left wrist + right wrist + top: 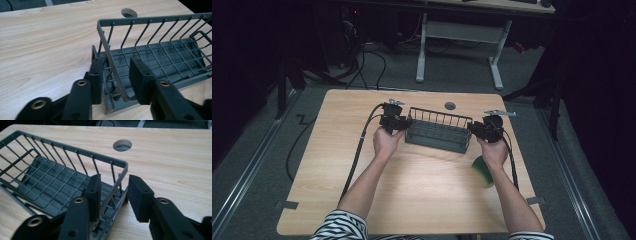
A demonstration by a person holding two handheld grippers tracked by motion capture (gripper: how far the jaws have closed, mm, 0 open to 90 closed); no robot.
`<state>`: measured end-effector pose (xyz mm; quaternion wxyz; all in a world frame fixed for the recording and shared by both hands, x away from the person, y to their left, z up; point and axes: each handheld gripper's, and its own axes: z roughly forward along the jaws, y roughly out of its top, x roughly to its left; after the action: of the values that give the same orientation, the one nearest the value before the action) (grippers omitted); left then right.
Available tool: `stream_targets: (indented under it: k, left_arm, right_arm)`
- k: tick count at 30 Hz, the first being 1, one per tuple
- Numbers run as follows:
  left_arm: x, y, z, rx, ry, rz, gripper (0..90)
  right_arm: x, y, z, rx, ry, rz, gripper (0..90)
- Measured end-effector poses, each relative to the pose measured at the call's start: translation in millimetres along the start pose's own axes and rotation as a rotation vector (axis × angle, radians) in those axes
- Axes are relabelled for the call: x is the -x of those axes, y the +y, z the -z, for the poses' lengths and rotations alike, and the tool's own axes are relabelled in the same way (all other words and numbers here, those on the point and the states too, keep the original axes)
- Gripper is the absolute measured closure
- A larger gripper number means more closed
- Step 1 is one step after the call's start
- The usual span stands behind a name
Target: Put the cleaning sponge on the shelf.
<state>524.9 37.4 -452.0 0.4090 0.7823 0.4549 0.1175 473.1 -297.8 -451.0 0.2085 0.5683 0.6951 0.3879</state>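
straddling opposite end walls of the grey wire rack [439, 134] at mid-worktop [422, 200], left gripper [116, 77] and right gripper [113, 195] stand part-open; pad contact unclear; rack's far end cropped.

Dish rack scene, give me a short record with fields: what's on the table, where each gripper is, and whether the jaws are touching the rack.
main object: grey wire dish rack, lying across the middle of the wooden table
left gripper: at the rack's left end wall, one jaw inside, one outside
left gripper contact: a gap shows between the pads and the end wire; no clamp yet
right gripper: at the rack's right end wall, jaws straddling it
right gripper contact: a gap shows beside the wire; no clamp yet
other item: green sponge near the person's right forearm
table detail: round cable hole behind the rack
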Motion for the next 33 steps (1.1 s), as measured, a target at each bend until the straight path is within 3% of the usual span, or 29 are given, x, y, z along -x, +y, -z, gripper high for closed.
stream_targets:
  k: [5,14,24,26,29,30,33]
  left_arm:
    - [1.1,-0.5,1.5,-0.009,0.006,-0.017,75.3]
    - [5.7,-1.3,8.3,-0.043,0.023,-0.062,77.0]
    - [5.1,-10.7,20.7,-0.052,0.017,-0.049,77.7]
    - [7.1,-13.6,25.3,-0.062,0.025,-0.064,77.8]
    - [5.6,-17.3,29.0,-0.058,0.008,-0.047,77.7]
    - [4.6,-21.5,32.4,-0.049,-0.006,-0.029,77.8]
    - [7.3,-24.5,36.5,-0.055,0.002,-0.036,77.8]
  right_arm:
    - [-2.2,-0.3,1.0,-0.002,-0.004,0.019,70.4]
    - [-10.4,-2.0,11.0,-0.036,-0.021,0.052,72.6]
    - [-21.9,-5.0,19.9,-0.061,-0.014,0.101,74.1]
    - [-26.1,-7.5,24.4,-0.068,-0.007,0.109,74.6]
    - [-27.5,-10.1,27.6,-0.062,0.007,0.121,74.8]
    - [-27.0,-14.1,30.9,-0.055,0.032,0.11,74.8]
    - [-30.3,-16.3,35.2,-0.066,0.039,0.119,75.3]
